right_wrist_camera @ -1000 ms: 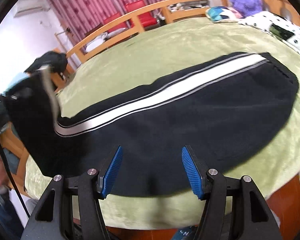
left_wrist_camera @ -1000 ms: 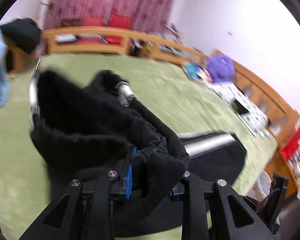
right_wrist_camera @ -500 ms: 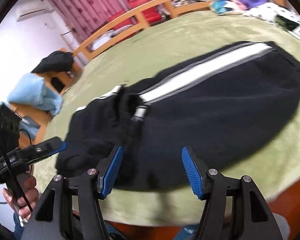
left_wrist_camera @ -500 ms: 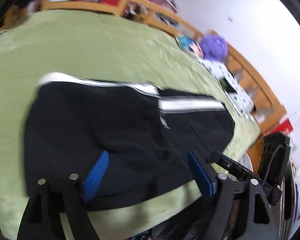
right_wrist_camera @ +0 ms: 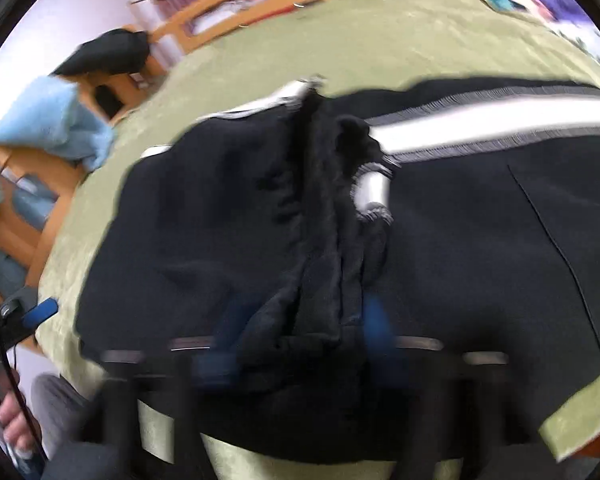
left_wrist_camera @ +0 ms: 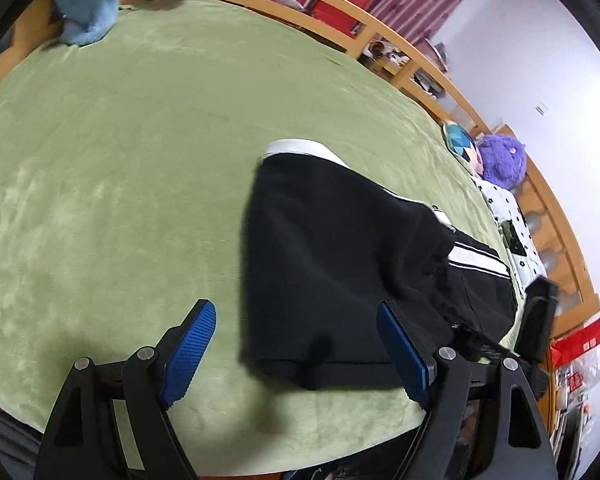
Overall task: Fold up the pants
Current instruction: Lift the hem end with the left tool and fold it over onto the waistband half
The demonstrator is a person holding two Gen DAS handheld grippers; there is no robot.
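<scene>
Black pants (left_wrist_camera: 340, 256) with a white side stripe (right_wrist_camera: 480, 128) lie folded over on the green bed cover (left_wrist_camera: 120, 152). In the left wrist view my left gripper (left_wrist_camera: 300, 354) is open and empty, just off the near left corner of the pants. In the right wrist view my right gripper (right_wrist_camera: 300, 328) is blurred by motion. Its blue pads (right_wrist_camera: 376, 320) stand on either side of a bunched fold of the black fabric (right_wrist_camera: 316, 280) at the near edge. I cannot tell whether it has closed on the fabric.
A wooden bed rail (left_wrist_camera: 340, 12) runs along the far side. A light blue cloth (left_wrist_camera: 88, 4) lies at the far left corner. A purple plush toy (left_wrist_camera: 502, 158) and a spotted pillow (left_wrist_camera: 512, 220) sit on the right. A black bag (right_wrist_camera: 108, 54) rests on a stand.
My left gripper let go of the pant end after laying it over the rest and drew back to the left. My right gripper moved in onto the bunched fold.
</scene>
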